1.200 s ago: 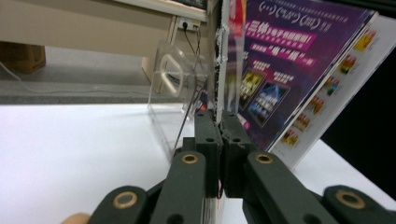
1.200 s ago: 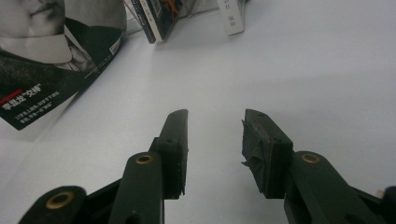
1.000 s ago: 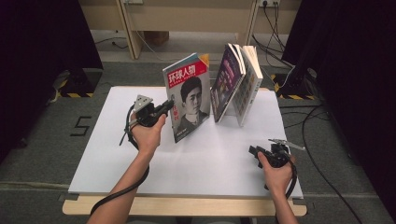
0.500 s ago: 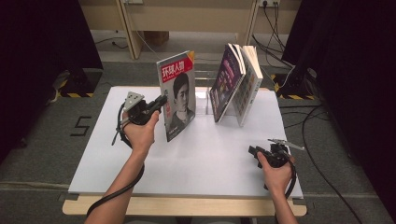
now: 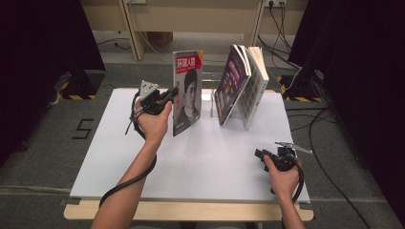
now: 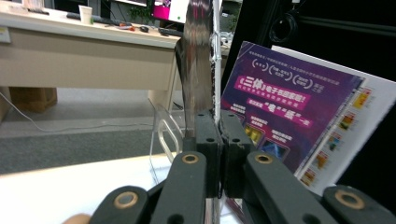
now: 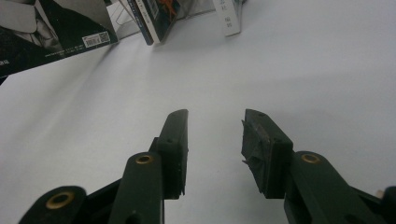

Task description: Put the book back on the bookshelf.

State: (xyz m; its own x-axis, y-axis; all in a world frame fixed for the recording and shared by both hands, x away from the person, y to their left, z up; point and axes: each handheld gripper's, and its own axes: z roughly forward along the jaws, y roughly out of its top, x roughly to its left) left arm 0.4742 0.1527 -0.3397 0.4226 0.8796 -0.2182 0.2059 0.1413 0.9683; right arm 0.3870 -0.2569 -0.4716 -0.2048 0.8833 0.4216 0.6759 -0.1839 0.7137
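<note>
Near the far left part of the white table (image 5: 143,157), my left gripper (image 5: 168,95) pinches the magazine (image 5: 187,90) by its left edge and holds it upright, with the cover portrait facing me. Its lower edge looks just above the table surface, or maybe touching it; I cannot tell which. From the left gripper view, the two black jaws are pressed together on the thin edge of the magazine (image 6: 198,70), which rises straight up between them.

Just to the right of the magazine, close to the far edge of the table, stands a clear plastic stand (image 5: 210,102). Against it lean the books (image 5: 241,86), tilted, with their lower edges on the table. The front one has a purple cover (image 6: 285,112), and I see it very near behind my left jaws. The magazine and the books are near each other but apart.

At the near right corner of the table, my right gripper (image 5: 261,156) rests low over the surface, in my right hand (image 5: 284,174). Its jaws are spread and nothing is between them; I see only bare table between the pads (image 7: 175,140). This gripper is well apart from the magazine and from the books.

A black cable (image 5: 133,176) trails from the left gripper along my forearm toward the near edge.
</note>
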